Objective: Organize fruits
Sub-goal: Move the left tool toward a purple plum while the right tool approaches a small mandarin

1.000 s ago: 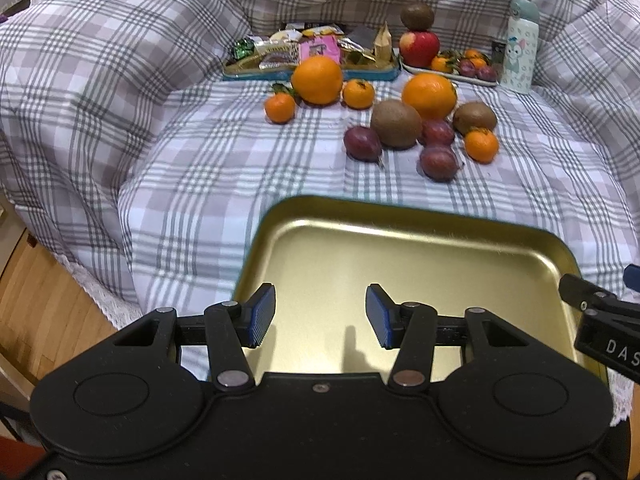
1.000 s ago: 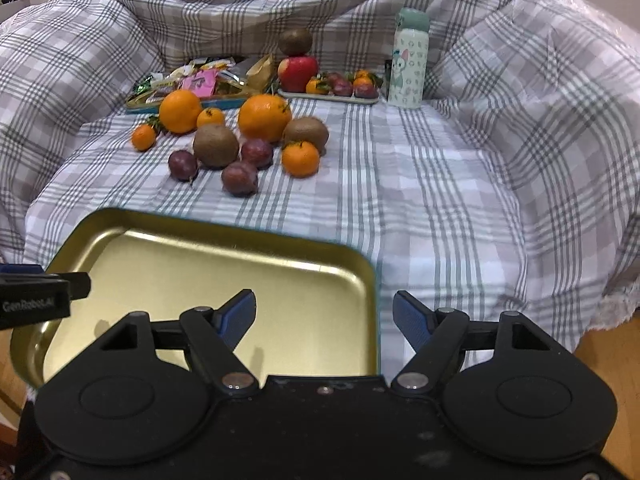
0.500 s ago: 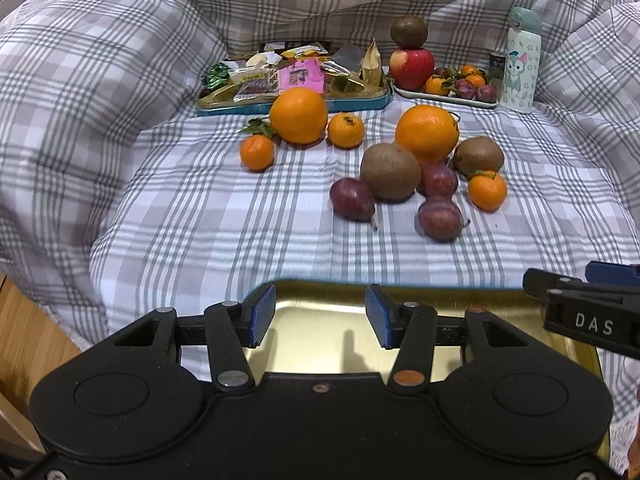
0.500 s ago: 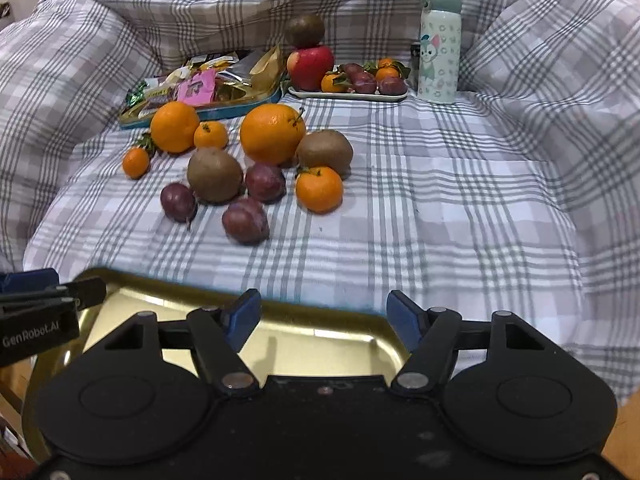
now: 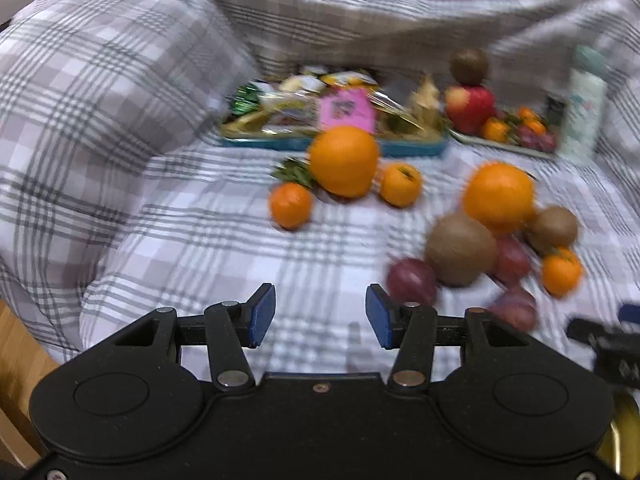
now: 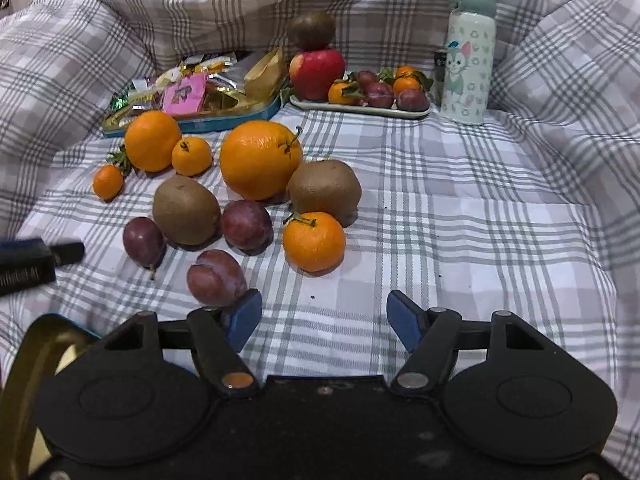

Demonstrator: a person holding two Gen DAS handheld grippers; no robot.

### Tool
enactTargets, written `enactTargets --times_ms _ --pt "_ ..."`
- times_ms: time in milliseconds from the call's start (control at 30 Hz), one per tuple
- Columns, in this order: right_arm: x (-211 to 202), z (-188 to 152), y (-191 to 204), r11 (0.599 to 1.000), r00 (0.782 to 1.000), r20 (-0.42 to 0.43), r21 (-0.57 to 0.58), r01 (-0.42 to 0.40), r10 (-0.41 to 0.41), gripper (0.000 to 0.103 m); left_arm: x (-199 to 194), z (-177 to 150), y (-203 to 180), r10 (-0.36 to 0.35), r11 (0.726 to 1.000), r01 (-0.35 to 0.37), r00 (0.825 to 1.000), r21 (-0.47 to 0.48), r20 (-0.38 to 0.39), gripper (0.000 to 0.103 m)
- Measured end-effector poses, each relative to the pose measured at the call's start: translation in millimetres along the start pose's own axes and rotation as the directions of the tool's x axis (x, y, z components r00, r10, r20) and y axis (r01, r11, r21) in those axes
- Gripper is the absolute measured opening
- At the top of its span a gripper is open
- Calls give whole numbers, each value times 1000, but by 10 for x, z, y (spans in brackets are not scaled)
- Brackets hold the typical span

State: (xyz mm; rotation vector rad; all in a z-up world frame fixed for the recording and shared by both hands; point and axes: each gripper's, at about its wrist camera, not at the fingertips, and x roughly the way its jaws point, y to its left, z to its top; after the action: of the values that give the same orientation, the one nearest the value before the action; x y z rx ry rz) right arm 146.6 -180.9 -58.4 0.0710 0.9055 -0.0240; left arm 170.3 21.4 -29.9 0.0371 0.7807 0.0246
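Your left gripper (image 5: 320, 316) hangs with its blue-padded jaws spread apart and nothing between them, over the grey-and-white checked cloth (image 5: 192, 240); the picture is blurred. Ahead of you lie a large round orange (image 5: 344, 161) with a small tangerine (image 5: 291, 205) on its left and another small tangerine (image 5: 400, 184) on its right, and to your right a second large orange (image 5: 499, 197) sits behind a brown kiwi (image 5: 460, 249) and a dark purple plum (image 5: 412, 281). Farther back stand a blue-rimmed tray of wrapped snacks (image 5: 332, 145) and a red apple (image 5: 469, 109).

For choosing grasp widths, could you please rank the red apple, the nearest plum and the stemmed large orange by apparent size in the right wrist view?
1. stemmed large orange
2. red apple, though it lies farther back, so this is unsure
3. nearest plum
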Motion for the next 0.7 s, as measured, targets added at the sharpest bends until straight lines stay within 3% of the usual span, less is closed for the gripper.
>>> enactTargets --times_ms 267,367,533,700 --pt "185 -13 21 1000 1000 -28 -25 4 -5 72 192 -79 325 101 987 -102 995 -123 -13 56" --pt "239 -42 33 1000 999 -50 -27 6 -7 72 218 -143 420 97 981 -100 995 -163 -31 54" --pt "254 -58 54 999 999 -45 -40 16 -17 73 262 -222 492 137 975 -144 989 -172 -50 51" --pt "269 -54 72 999 999 -51 -46 17 -20 76 256 -276 511 136 972 -144 989 -184 -54 51"
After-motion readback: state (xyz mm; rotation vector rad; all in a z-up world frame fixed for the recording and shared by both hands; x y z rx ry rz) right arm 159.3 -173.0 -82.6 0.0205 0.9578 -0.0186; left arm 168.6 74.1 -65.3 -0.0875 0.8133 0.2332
